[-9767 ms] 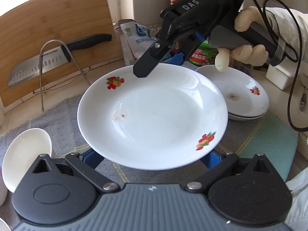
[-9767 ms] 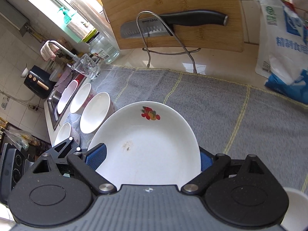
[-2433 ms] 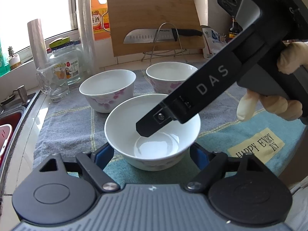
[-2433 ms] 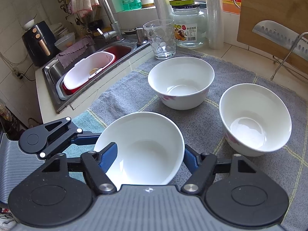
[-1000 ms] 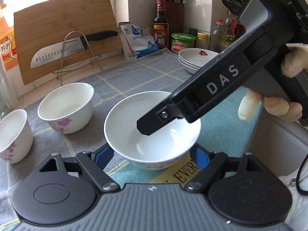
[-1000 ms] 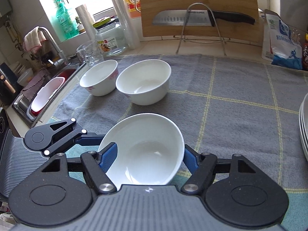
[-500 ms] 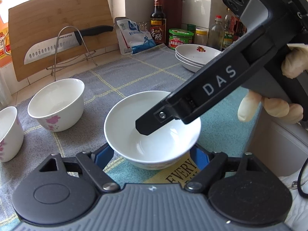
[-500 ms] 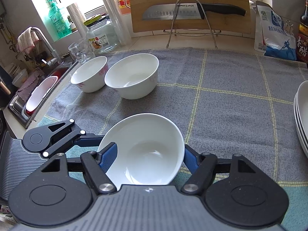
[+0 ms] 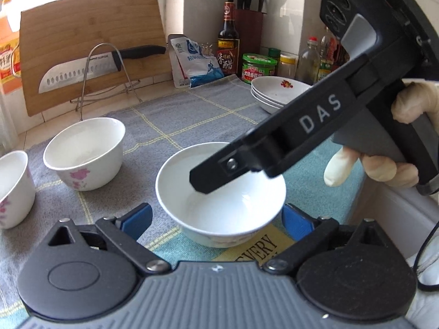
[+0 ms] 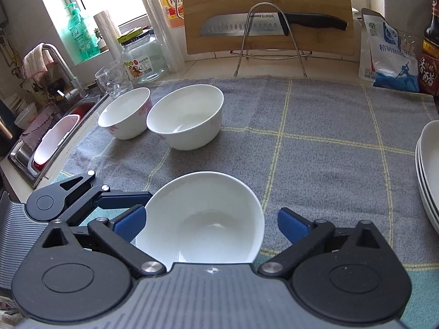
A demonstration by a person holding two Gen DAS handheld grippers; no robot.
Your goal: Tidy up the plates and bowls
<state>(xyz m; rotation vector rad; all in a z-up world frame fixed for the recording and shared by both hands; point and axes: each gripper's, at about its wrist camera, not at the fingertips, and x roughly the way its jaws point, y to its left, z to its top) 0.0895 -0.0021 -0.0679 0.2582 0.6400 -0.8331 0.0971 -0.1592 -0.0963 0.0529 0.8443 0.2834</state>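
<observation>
A grey checked towel (image 10: 329, 126) covered the kitchen counter, with a knife (image 10: 269, 24) racked against the cutting board behind. Both grippers had just been opening, and the white bowl (image 9: 221, 194) now sat freed near the towel's front edge, between wide blue pads that no longer pressed it. The left gripper (image 9: 216, 219) and the right gripper (image 10: 210, 224) both angled downward over it. Two more bowls (image 10: 186, 118) waited apart, and the stacked plates (image 9: 277, 93) stood farther right, so the set-down looked complete.

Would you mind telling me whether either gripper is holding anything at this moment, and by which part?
Nothing is held. Both the left gripper and right gripper have just opened; the bowl sits between their pads, released on the mat.
</observation>
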